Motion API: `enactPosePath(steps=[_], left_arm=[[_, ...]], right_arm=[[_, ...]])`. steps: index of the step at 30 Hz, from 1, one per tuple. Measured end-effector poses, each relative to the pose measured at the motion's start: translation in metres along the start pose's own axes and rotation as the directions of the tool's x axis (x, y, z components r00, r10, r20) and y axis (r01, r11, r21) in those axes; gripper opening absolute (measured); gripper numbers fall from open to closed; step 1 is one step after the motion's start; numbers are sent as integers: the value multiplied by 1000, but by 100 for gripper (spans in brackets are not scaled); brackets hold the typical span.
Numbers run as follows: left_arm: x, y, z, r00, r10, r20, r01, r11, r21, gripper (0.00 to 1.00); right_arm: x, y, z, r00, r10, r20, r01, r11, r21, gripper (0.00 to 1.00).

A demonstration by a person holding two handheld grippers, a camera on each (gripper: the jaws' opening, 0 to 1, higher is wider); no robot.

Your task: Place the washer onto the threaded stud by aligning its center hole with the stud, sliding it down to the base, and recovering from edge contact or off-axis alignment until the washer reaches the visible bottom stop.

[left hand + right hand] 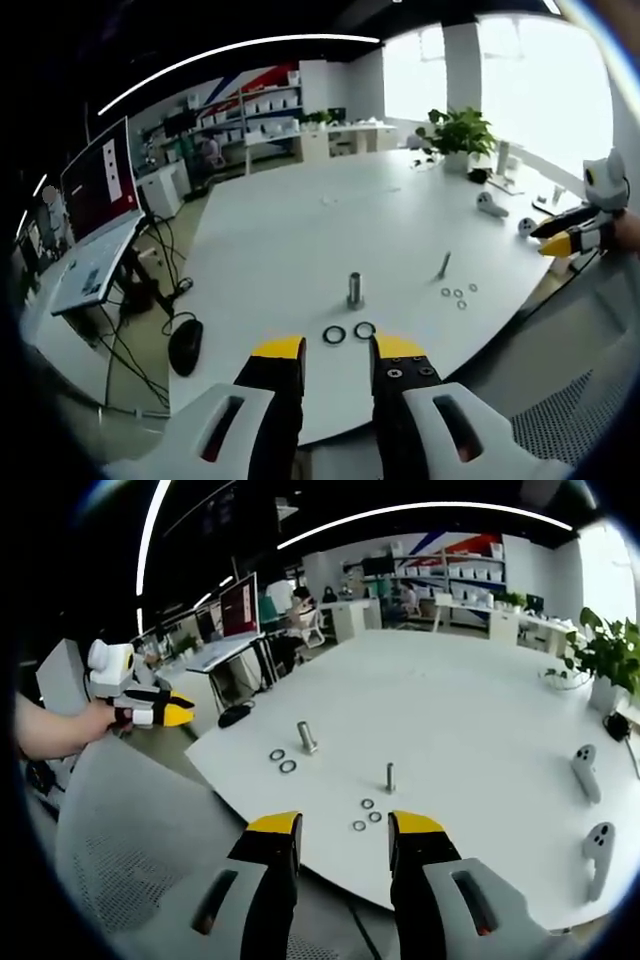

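While both grippers hang off the near edge of a white bench (300, 230), the parts lie spread in front of them. Just ahead of the left gripper (336, 352), jaws parted and holding nothing, two large washers (349, 332) lie flat side by side near the bench edge. Beyond them a stud (354, 289) stands upright, its long axis vertical, apart from the washers. To that gripper's right, a thinner bolt (444, 264) stands leaning slightly, with three small washers (458, 294) scattered at its foot. Farther right the right gripper (572, 238) shows past the edge.

From the right gripper (343, 828), likewise released and empty, the small washers (367, 814) lie directly ahead, the bolt (390, 777) behind them. The stud (306, 736) and large washers (282, 760) sit ahead to the left. The left gripper (165, 713), held in a hand (70, 728), hovers far left over a mesh chair back (140, 820). Open bench stretches beyond both studs. Two white controllers (588, 805) lie to the right, near a potted plant (605, 660).
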State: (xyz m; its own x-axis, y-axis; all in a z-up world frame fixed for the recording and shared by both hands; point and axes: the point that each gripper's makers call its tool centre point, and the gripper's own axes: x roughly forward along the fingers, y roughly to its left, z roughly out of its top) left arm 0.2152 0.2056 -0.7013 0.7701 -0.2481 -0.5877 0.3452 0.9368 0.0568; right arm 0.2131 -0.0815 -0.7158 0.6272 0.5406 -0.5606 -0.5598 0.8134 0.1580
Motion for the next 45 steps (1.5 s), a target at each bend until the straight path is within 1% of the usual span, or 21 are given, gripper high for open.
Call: enactPosePath(steps=[10,16,21,25,29,37,40,41,43,45], left_arm=[[0,2,-4,1000,12,-21,-12,1000,5,22],[2,0,-6,1000,-1,-30,1,1000,-2,22],[3,1,-11,999,-1,-53,1,1000,4,22],[2,2,-9,999,6,-43,-6,1000,-4,22],[3,2,-12,998,10,-58,-10,1000,3,22],[4,1,-14,997,11,-70,-11,1000,7,22],[3,-3,-10,999,0,-54,0,1000,9,22],[3,-3,-11,998,-1,-56,2,1000,12,22],[5,-3,-14,997,0,-80,1,1000,17,22],[4,-1,-13,997,4,-77,-4,1000,4,23]], right_arm=[[0,1,1,1000,4,8,-4,1000,7,36],[0,-1,1,1000,2,8,-2,1000,18,36],[-1,0,3,1000,2,23,-2,1000,25,35],[-2,-1,4,1000,-2,28,1,1000,28,35],[-1,0,4,1000,5,27,-5,1000,26,35],[-1,1,4,999,17,27,-18,999,27,35],[-2,1,3,999,21,30,-22,999,33,35],[-2,1,3,999,20,31,-21,999,32,35],[-1,2,4,999,22,30,-23,999,30,35],[-1,3,4,999,25,25,-26,999,24,35]])
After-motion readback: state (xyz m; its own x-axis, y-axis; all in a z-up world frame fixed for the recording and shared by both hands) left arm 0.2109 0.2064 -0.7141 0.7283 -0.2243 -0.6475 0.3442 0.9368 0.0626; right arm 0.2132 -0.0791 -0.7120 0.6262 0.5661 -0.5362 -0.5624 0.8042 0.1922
